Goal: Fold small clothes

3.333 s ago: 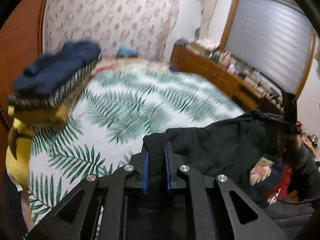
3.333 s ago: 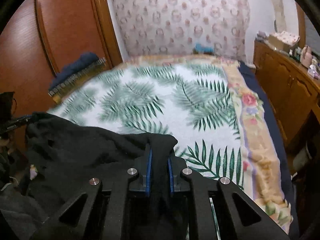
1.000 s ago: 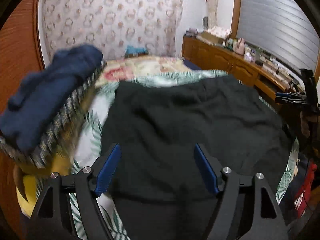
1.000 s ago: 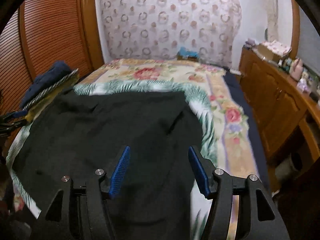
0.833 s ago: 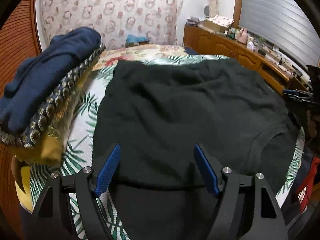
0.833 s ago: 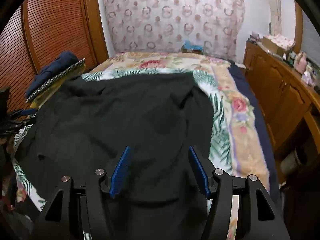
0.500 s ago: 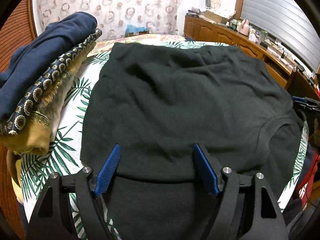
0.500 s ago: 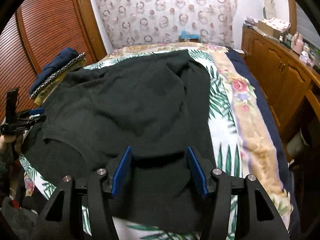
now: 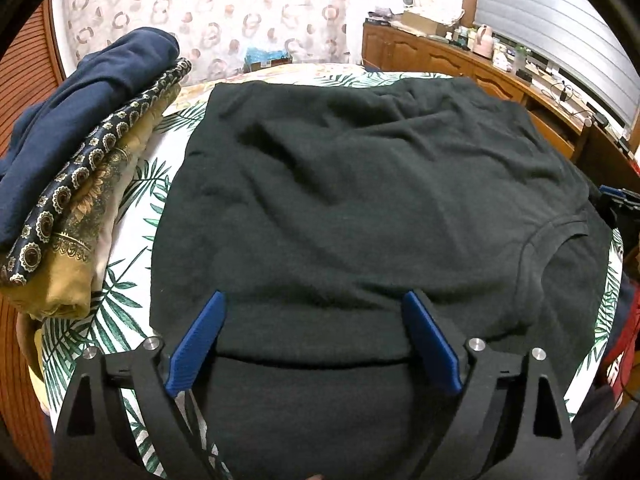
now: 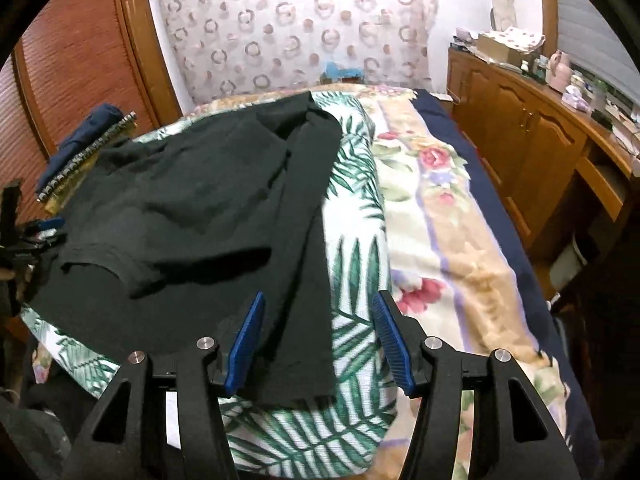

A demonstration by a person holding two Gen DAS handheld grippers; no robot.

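Black T-shirt [image 9: 360, 200] spread flat on the bed [image 10: 440, 208], over the palm-leaf blanket [image 10: 352, 280]; its collar [image 9: 536, 248] lies toward the near right in the left wrist view. Left claw [image 9: 314, 336] is spread wide, its 2 blue pads [image 9: 196, 344] straddling the near edge of the shirt without gripping cloth. Right claw [image 10: 320, 340] is likewise spread, empty, poised over the shirt's right side where a sleeve [image 10: 304, 240] runs along the edge, close to the blanket's bare margin. A stack of folded clothes [image 9: 80, 168], navy on top, sits just beside the shirt on the left.

The step in hand appears to be the first fold. The shirt is not yet smooth: creases cross the body and the far right corner is doubled over. To do it well, each claw should probably pinch only the shirt, not the blanket beneath, taking matching points at shoulder and hem on 1 side; the fold should be carried level so the edge lands straight, with the sleeve tucked inside the outline.
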